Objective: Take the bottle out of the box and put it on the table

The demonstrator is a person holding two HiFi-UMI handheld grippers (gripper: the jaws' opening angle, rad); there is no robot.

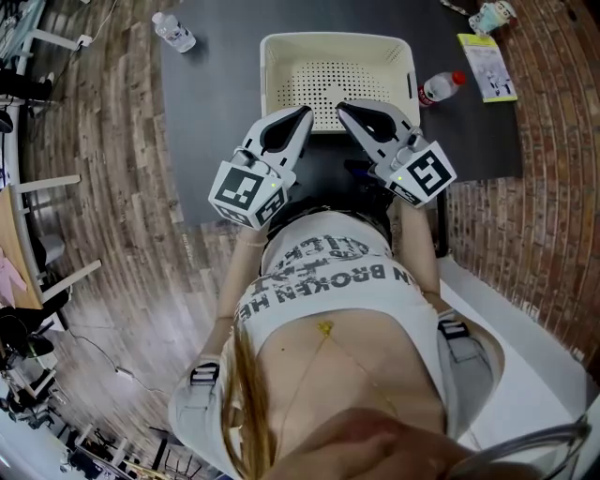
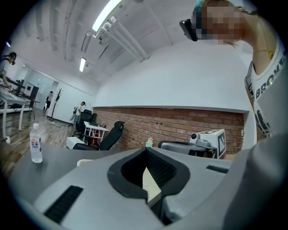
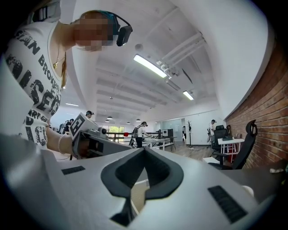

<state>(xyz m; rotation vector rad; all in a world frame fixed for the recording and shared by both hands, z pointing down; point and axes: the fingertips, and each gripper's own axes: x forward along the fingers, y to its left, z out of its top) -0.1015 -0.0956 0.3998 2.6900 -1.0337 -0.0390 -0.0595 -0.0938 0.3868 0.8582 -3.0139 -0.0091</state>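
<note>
A cream perforated box (image 1: 337, 75) stands on the dark table (image 1: 216, 112); nothing shows inside it. A red-capped bottle (image 1: 441, 87) lies on the table just right of the box. Another clear bottle (image 1: 174, 31) stands near the table's far left edge, and the left gripper view shows this bottle (image 2: 36, 143) upright. My left gripper (image 1: 305, 114) and right gripper (image 1: 342, 111) hover side by side over the box's near rim, tips pointing toward each other. Both are shut with nothing held. Through the left gripper (image 2: 146, 150) a patch of the box (image 2: 150, 182) shows.
A yellow-green leaflet (image 1: 487, 66) and a small cup-like object (image 1: 492, 14) lie at the table's far right. A black office chair (image 2: 110, 134) stands by the brick wall. Desks and several people are farther back in the room.
</note>
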